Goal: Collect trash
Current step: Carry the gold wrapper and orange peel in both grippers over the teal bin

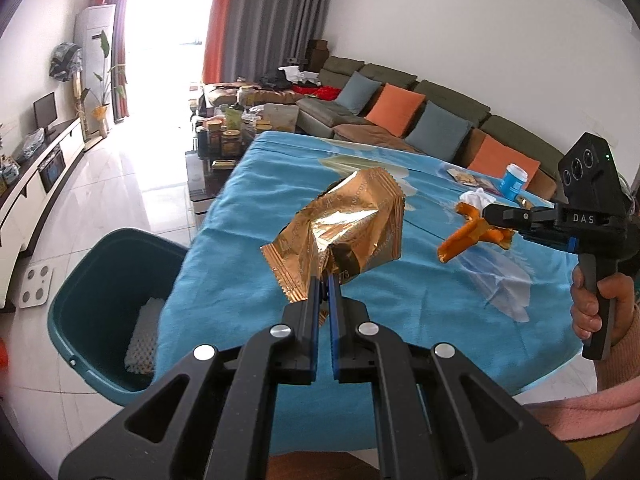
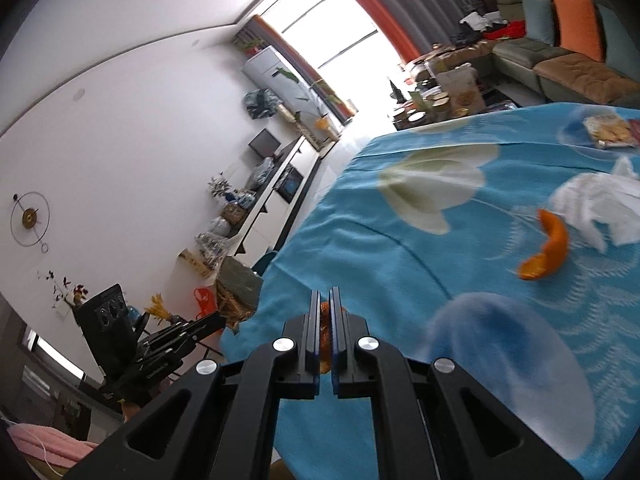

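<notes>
Left gripper (image 1: 323, 280): mine, pinched on a corner of the gold wrapper (image 1: 344, 224), held above the bench (image 1: 248, 240).
Teal bin (image 1: 100, 280): on the floor, down and left of the wrapper; the light foil could drift wide of it.
Right gripper (image 2: 325, 312): clamped on an orange peel (image 1: 472, 236), only part of it between the jaws, so it may tear or slip.
Left behind: another peel (image 2: 548, 248), crumpled tissue (image 2: 592, 204).

Black gripper (image 1: 324, 280), blue-edged fingers, silver screws, pink sleeve (image 1: 592, 408).
</notes>
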